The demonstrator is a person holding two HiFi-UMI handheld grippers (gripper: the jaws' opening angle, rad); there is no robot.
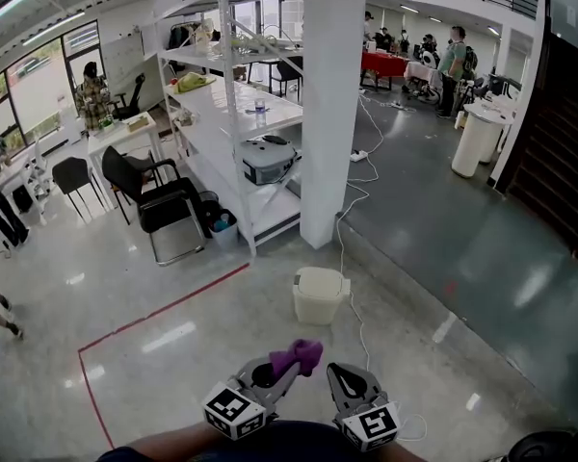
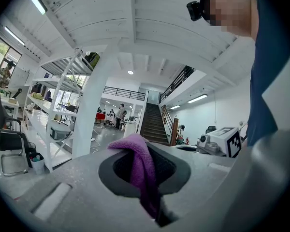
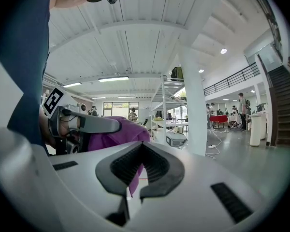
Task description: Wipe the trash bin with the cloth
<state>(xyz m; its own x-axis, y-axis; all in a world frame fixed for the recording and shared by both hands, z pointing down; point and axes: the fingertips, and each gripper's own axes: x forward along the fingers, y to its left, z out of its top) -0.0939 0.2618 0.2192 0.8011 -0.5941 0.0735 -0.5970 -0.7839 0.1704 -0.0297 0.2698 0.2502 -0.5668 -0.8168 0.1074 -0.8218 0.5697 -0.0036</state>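
A cream trash bin with a closed lid stands on the floor in front of a white pillar. Below it in the head view, my left gripper is shut on a purple cloth that bunches out past its tips. In the left gripper view the cloth hangs down between the jaws, and the right gripper shows beside it. My right gripper is held close to the right of the left one, shut and with nothing in it. The cloth shows behind its jaws. Both grippers are well short of the bin.
The white pillar rises just behind the bin, with white shelving to its left. A white cable runs past the bin. A black chair and red floor tape lie left. People stand far off.
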